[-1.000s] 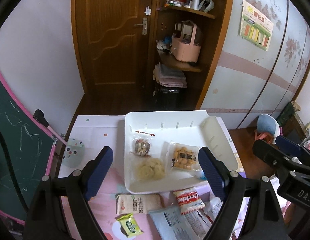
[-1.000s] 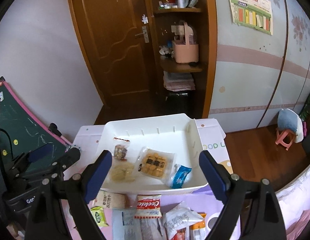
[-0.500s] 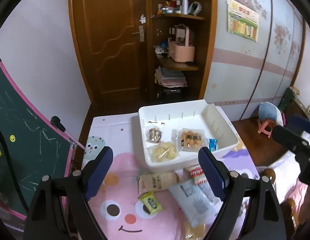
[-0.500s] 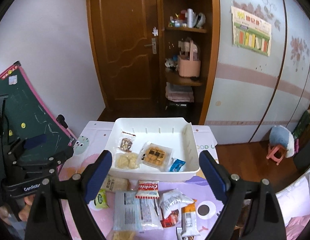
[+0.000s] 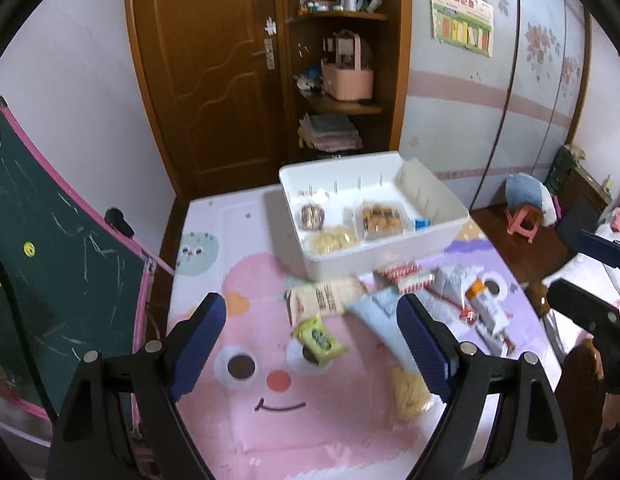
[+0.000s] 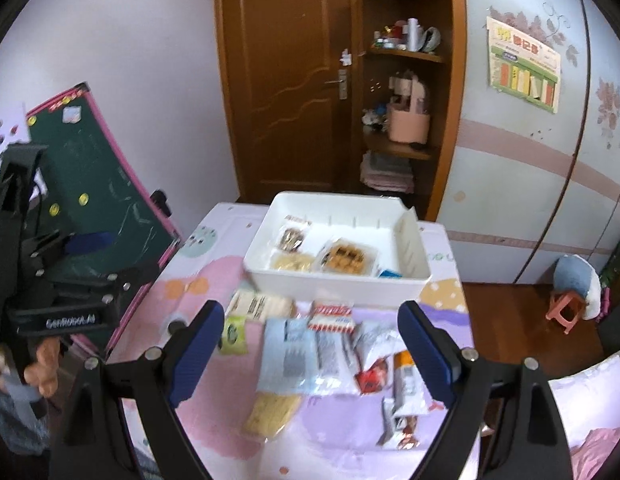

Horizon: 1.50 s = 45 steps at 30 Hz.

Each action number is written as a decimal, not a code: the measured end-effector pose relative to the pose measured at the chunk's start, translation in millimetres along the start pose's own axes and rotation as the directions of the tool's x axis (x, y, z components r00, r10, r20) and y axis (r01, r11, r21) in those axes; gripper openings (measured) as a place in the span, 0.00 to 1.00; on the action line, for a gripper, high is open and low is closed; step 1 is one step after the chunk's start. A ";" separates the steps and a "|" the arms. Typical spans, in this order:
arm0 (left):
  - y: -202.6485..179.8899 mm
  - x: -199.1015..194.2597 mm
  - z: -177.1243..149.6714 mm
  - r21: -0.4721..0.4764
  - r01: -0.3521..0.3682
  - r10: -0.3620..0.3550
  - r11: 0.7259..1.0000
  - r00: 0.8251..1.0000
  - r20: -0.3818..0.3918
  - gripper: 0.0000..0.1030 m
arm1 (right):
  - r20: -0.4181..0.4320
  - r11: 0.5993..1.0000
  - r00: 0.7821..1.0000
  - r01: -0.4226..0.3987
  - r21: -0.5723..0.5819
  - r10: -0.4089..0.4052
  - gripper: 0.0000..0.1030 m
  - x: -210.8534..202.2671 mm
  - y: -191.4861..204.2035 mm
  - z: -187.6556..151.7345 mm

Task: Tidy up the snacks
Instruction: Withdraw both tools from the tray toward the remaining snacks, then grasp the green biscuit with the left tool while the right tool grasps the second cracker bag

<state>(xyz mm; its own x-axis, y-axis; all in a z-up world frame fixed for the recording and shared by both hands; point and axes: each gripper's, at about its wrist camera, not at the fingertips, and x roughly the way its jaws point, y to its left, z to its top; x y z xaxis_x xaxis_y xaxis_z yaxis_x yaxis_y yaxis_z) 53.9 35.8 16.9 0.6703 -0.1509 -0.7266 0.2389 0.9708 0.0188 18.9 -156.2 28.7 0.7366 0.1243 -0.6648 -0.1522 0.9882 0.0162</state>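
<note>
White tray [image 6: 333,286] on the cartoon mat [image 5: 246,420], long axis running left to right, holding four packets: dark nuts, pale crisps, golden biscuits, a small blue wrapper. Loose snack packets [image 6: 306,344] scattered just in front of the tray, none sharing one heading. Left gripper [image 5: 313,346] and right gripper [image 6: 315,344] above those packets, nearer than the tray, jaws spread wide, gripping and touching nothing.
</note>
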 end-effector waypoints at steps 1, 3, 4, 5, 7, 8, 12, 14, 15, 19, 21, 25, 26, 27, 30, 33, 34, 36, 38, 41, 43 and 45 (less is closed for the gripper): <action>2.0 3.3 -5.7 0.002 0.001 -0.001 1.000 1.000 -0.010 0.84 | -0.011 1.000 1.000 -0.007 -0.001 0.007 0.87 1.9 2.8 -7.6; 6.0 12.7 -20.9 0.013 0.001 -0.001 1.000 0.999 -0.037 0.84 | -0.050 1.000 0.998 -0.025 -0.016 0.024 0.87 11.6 9.0 -25.1; 7.5 17.1 -26.9 0.018 -0.001 0.002 1.000 0.999 -0.048 0.84 | -0.069 0.999 0.997 -0.028 -0.024 0.026 0.87 17.4 11.4 -32.4; 9.2 21.6 -33.0 0.021 -0.001 0.002 1.000 0.998 -0.060 0.84 | -0.092 0.999 0.995 -0.031 -0.030 0.028 0.87 24.2 13.6 -40.7; 13.0 33.4 -44.6 0.031 0.009 -0.007 0.999 0.996 -0.091 0.84 | -0.152 0.999 0.987 -0.047 -0.026 0.043 0.87 39.4 16.7 -57.6; 14.8 37.9 -49.1 0.035 0.013 -0.009 0.999 0.995 -0.103 0.84 | -0.188 0.998 0.981 -0.055 -0.015 0.051 0.87 49.1 17.3 -66.9; 20.7 58.2 -66.1 0.071 0.021 -0.011 0.997 0.990 -0.144 0.84 | -0.316 0.996 0.945 -0.079 0.044 0.089 0.87 87.6 17.1 -99.4; 23.4 68.2 -72.7 0.079 0.021 -0.008 0.997 0.987 -0.162 0.84 | -0.363 0.993 0.926 -0.082 0.079 0.105 0.87 106.1 17.0 -110.9; 24.6 71.7 -75.1 0.079 0.019 -0.006 0.997 0.986 -0.167 0.84 | -0.386 0.992 0.915 -0.081 0.101 0.114 0.86 115.9 17.2 -116.4; 31.5 90.9 -81.1 0.060 0.022 -0.010 0.998 0.980 -0.199 0.84 | -0.427 0.985 0.894 -0.072 0.158 0.134 0.86 141.5 22.8 -123.9; 33.7 99.6 -82.8 0.053 0.025 -0.013 0.998 0.978 -0.210 0.84 | -0.445 0.986 0.888 -0.054 0.157 0.119 0.86 153.6 29.5 -126.5; 37.0 117.6 -83.4 0.034 0.026 -0.018 0.999 0.973 -0.230 0.84 | -0.485 0.995 0.873 0.006 0.096 0.041 0.84 174.9 41.0 -130.7; 37.0 121.1 -82.8 0.030 0.027 -0.019 0.999 0.972 -0.233 0.84 | -0.498 0.997 0.867 0.012 0.079 0.029 0.82 179.6 43.5 -132.5; 36.8 125.3 -81.9 0.024 0.026 -0.020 0.999 0.972 -0.235 0.84 | -0.513 0.998 0.858 0.014 0.063 0.020 0.75 184.0 46.0 -135.5; 34.8 139.8 -77.7 -0.010 0.029 -0.030 1.000 0.969 -0.243 0.84 | -0.525 0.998 0.850 -0.003 0.068 0.038 0.59 187.5 44.6 -139.7; 31.3 155.9 -72.7 -0.055 0.026 -0.039 0.998 0.966 -0.256 0.84 | -0.512 0.998 0.858 -0.016 0.068 0.049 0.55 183.3 37.5 -142.0; 29.8 161.5 -71.3 -0.071 0.027 -0.044 0.997 0.964 -0.260 0.84 | -0.507 0.998 0.861 -0.014 0.066 0.046 0.55 180.8 33.5 -143.9; 25.0 174.3 -68.4 -0.099 0.022 -0.049 0.995 0.961 -0.273 0.84 | -0.502 0.998 0.864 -0.007 0.063 0.038 0.54 175.4 25.3 -145.4; 18.6 189.0 -65.9 -0.119 0.006 -0.040 0.993 0.957 -0.288 0.84 | -0.504 0.997 0.863 0.000 0.077 0.039 0.54 170.7 15.1 -148.0; 11.3 208.8 -63.4 -0.142 -0.025 -0.021 0.990 0.950 -0.312 0.84 | -0.508 0.995 0.861 0.019 0.099 0.034 0.54 163.5 1.4 -152.1; 6.8 219.7 -62.7 -0.151 -0.042 -0.010 0.988 0.946 -0.325 0.84 | -0.511 0.993 0.859 0.029 0.113 0.033 0.54 160.3 -8.5 -154.7; 2.5 228.9 -62.9 -0.156 -0.063 0.007 0.986 0.940 -0.340 0.80 | -0.513 0.991 0.858 0.033 0.129 0.038 0.54 157.9 -14.4 -156.2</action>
<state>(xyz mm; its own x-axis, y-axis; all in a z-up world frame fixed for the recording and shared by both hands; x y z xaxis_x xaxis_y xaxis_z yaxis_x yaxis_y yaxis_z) 163.7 15.4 -192.5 0.3926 -0.0721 -0.9169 0.0832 0.9956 -0.0427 34.4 -164.7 -193.2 0.2883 0.0986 -0.9525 -0.0421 0.9950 0.0902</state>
